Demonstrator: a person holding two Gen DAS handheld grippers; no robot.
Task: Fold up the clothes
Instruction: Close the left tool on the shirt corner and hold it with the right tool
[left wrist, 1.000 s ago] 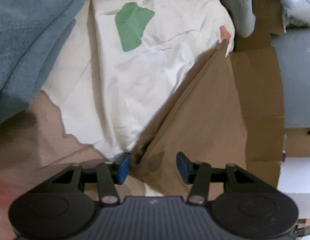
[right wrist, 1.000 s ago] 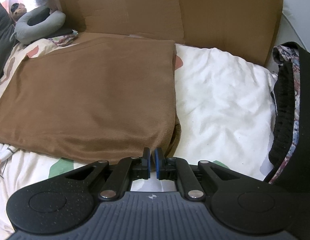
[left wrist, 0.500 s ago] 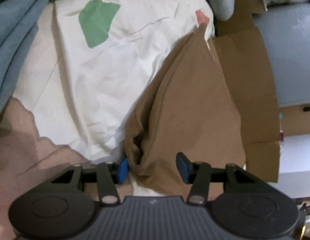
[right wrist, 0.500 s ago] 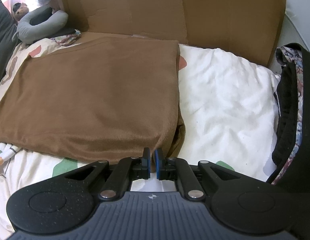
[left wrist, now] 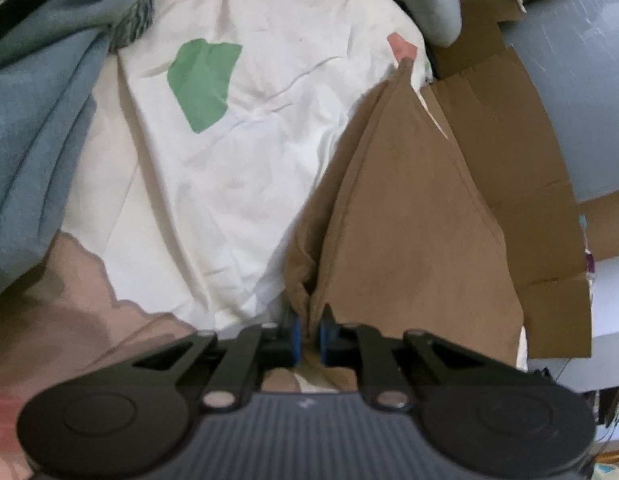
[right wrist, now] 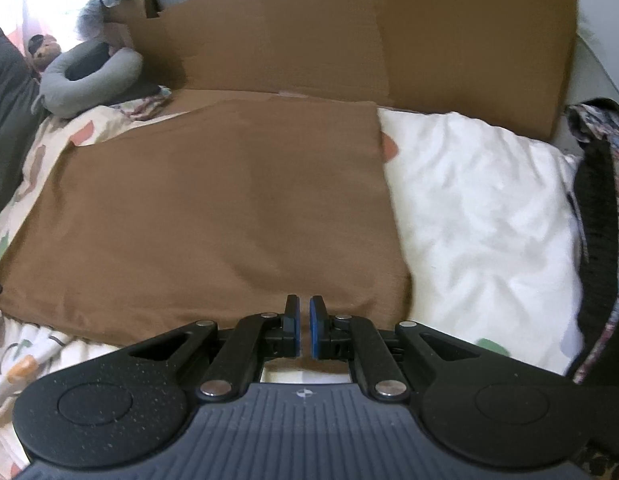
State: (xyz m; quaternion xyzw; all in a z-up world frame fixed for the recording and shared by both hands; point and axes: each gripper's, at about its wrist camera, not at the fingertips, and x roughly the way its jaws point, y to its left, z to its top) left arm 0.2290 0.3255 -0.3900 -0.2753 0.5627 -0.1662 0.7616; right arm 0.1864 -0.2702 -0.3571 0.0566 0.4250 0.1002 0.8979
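Left wrist view: the left gripper (left wrist: 308, 334) pinches a bunched edge of the brown cloth (left wrist: 409, 240), which stretches away over the white bedsheet (left wrist: 237, 152) beside cardboard (left wrist: 521, 168).

Right wrist view: the right gripper (right wrist: 303, 330) has its pads nearly together, clamped on the brown cloth's (right wrist: 213, 208) near edge; the cloth lies flat across the bedsheet (right wrist: 477, 216).

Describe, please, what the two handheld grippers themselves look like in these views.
The left gripper and right gripper look identical: a dark grey ribbed body with a small pale emblem, two round black side housings, black linkage arms with silver pivot pins, and blue pads on the black fingers. No cables, hands or sleeves are visible.
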